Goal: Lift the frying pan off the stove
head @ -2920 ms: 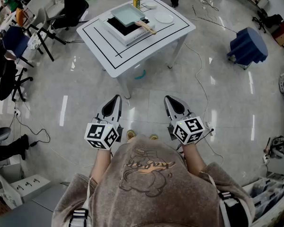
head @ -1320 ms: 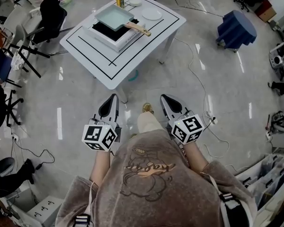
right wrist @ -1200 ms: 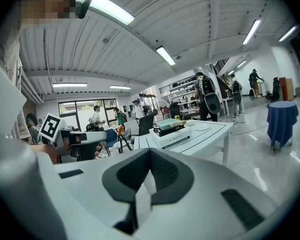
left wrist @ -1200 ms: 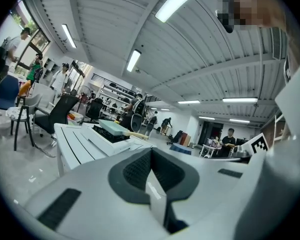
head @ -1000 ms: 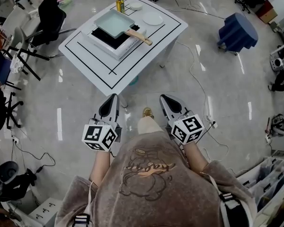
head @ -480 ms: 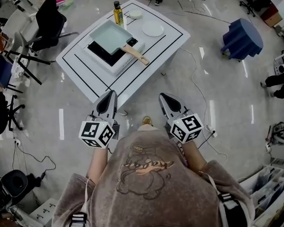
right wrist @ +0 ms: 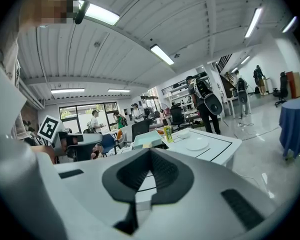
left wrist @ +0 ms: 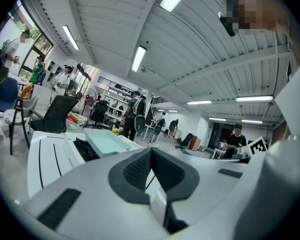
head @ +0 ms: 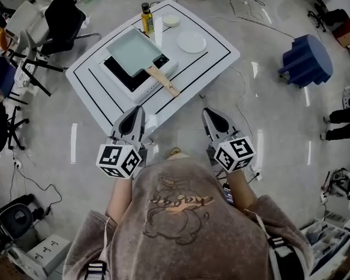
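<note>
A pale green square frying pan (head: 134,50) with a wooden handle (head: 163,81) rests on a black-topped portable stove (head: 121,74) on a white table (head: 99,98). Both grippers are held over the floor just short of the table's near edge, well apart from the pan. My left gripper (head: 137,111) is shut with nothing in it, and so is my right gripper (head: 213,114). The left gripper view has the pan (left wrist: 107,141) beyond the closed left gripper (left wrist: 151,150). In the right gripper view the pan (right wrist: 147,139) sits past the closed right gripper (right wrist: 150,151).
On the table stand a yellow bottle (head: 145,16), a small bowl (head: 171,20) and a white plate (head: 192,41). Office chairs (head: 64,16) are at the left and a blue covered stool (head: 308,60) at the right. Cables trail over the floor near the table's right leg.
The table with the pan has come nearer in the head view. Both grippers, still shut, have advanced from open floor to the table's near edge.
</note>
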`<state>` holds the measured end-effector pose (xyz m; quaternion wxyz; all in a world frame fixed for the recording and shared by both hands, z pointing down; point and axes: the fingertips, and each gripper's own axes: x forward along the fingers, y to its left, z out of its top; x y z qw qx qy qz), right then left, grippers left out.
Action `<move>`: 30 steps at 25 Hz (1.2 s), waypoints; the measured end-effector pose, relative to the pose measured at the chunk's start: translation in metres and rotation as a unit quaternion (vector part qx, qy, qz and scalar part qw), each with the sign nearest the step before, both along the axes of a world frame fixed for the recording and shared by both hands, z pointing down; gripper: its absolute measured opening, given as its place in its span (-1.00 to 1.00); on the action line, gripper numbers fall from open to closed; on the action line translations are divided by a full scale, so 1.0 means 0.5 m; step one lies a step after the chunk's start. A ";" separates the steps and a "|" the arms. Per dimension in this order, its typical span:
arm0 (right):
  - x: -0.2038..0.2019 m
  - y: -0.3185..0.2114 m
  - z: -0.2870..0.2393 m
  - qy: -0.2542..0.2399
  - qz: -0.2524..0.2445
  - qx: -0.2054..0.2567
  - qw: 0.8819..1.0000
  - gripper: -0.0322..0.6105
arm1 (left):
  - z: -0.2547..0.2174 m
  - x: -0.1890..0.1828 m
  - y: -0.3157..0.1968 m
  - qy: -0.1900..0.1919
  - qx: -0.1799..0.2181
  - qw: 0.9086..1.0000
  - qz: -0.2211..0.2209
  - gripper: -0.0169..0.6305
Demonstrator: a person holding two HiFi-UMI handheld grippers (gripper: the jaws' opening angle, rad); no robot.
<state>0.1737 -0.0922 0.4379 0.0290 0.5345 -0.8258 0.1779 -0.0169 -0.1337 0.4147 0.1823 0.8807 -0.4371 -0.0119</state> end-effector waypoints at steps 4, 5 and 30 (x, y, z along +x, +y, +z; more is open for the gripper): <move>0.008 -0.022 -0.002 -0.004 -0.002 0.000 1.000 -0.90 | -0.003 0.002 -0.017 -0.003 -0.002 1.000 -0.004 -0.92; 0.007 -0.026 -0.002 -0.005 -0.002 0.000 1.000 -0.90 | -0.003 0.001 -0.021 -0.004 -0.002 1.000 -0.004 -0.92; -0.031 -0.087 -0.023 -0.004 0.049 0.019 0.999 -0.90 | 0.002 0.014 -0.091 -0.008 -0.003 0.997 0.073 -0.92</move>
